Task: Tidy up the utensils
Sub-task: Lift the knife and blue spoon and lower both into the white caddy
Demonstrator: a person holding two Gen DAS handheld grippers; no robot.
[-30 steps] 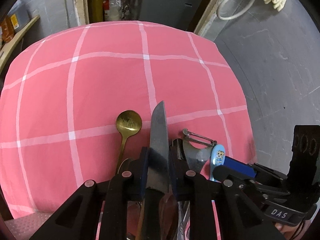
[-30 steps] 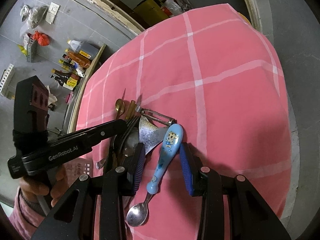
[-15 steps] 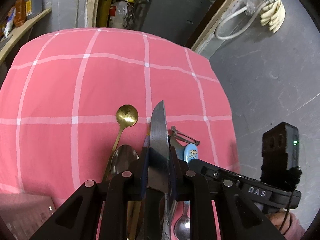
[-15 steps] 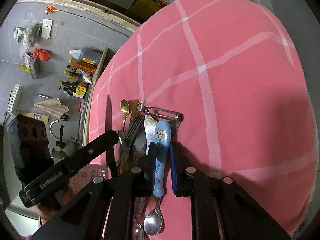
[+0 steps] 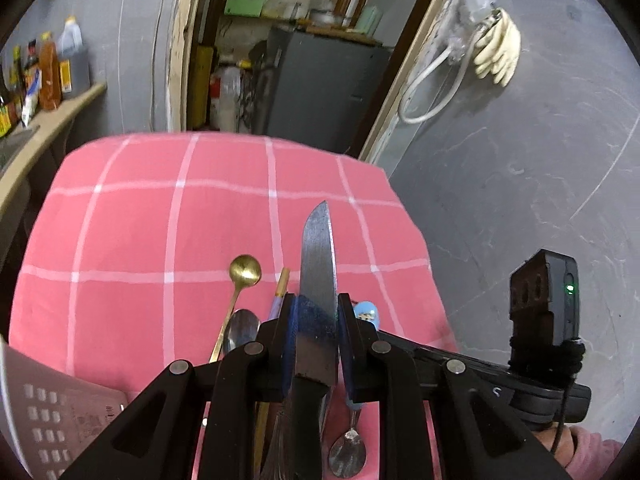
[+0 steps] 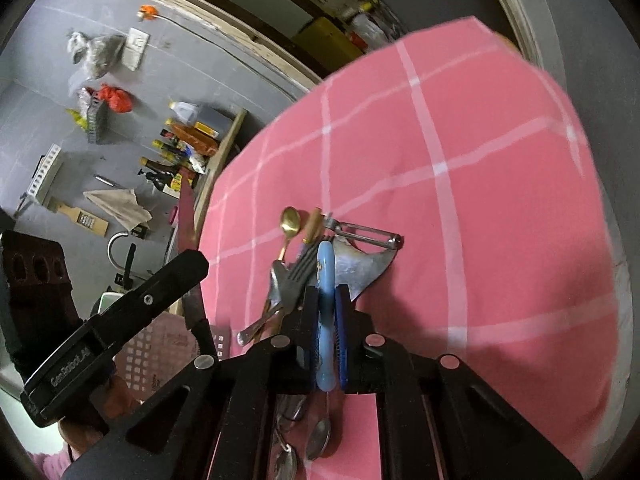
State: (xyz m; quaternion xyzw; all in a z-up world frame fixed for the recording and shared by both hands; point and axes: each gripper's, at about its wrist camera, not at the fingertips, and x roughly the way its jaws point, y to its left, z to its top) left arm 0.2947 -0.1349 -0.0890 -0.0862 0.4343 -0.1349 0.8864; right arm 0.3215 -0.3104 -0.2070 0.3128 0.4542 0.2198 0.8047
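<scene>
My left gripper [image 5: 316,308] is shut on a steel knife [image 5: 318,248] with a dark handle, held above the pink checked tablecloth [image 5: 140,240], blade pointing forward. My right gripper [image 6: 328,292] has its jaws closing, and the pads press on the light-blue handle of a small spoon [image 6: 325,272] whose bowl hangs below the fingers. Beside it lies a pile: a gold spoon [image 6: 291,220], a fork [image 6: 296,276], a metal peeler [image 6: 368,236] and other spoons. In the right wrist view the knife [image 6: 186,220] rises at the left.
A pink perforated basket [image 6: 156,344] stands at the table's near left corner, also visible in the left wrist view [image 5: 60,420]. A wooden shelf with bottles [image 6: 188,148] runs along the wall to the left. Grey walls close in on the right.
The right jaws closed from wide apart onto the blue spoon handle and lifted it slightly. The left gripper rose and tilted up with the knife, away from the pile.
</scene>
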